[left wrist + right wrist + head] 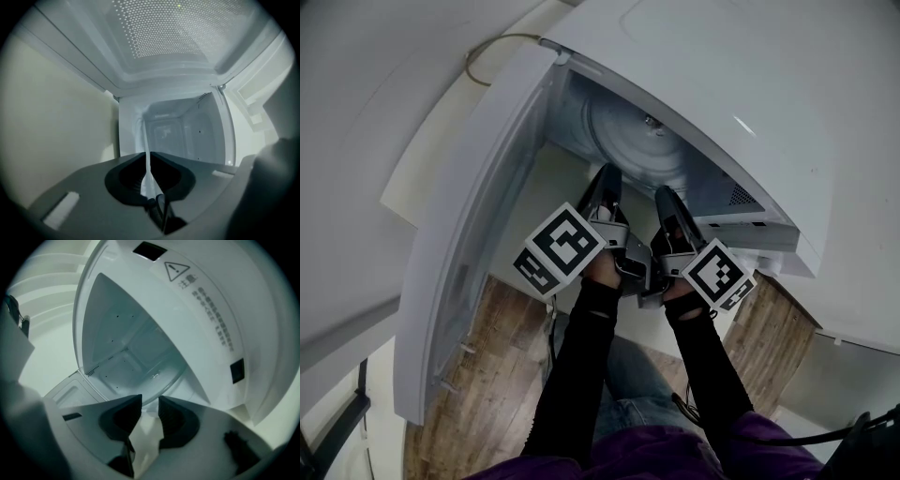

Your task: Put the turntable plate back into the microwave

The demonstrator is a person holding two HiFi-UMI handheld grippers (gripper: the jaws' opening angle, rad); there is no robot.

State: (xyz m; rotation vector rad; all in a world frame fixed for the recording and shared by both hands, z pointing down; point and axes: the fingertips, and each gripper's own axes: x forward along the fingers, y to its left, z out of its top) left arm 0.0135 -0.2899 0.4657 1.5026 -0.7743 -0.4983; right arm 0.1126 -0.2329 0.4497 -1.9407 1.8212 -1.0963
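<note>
Left hand-held gripper (pixel 146 158) clamps the plate (pixel 630 141) by its rim inside the microwave (pixel 750 75); right hand-held gripper (pixel 150 401) stands open, apparently at the rim. The plate should settle flat and centred before letting go

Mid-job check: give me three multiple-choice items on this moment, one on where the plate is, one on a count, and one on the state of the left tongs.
1. Where is the turntable plate?
A on the floor
B inside the microwave opening
C on top of the microwave

2. How many tongs reach into that opening?
A none
B one
C two

3. The left tongs are:
A wide open and empty
B closed on the plate's rim
C out of view

Answers:
1 B: the head view shows the disc within the cavity.
2 C: the left and right tongs both point in past the open door.
3 B: the left gripper view shows the thin rim pinched between the jaws.
</note>
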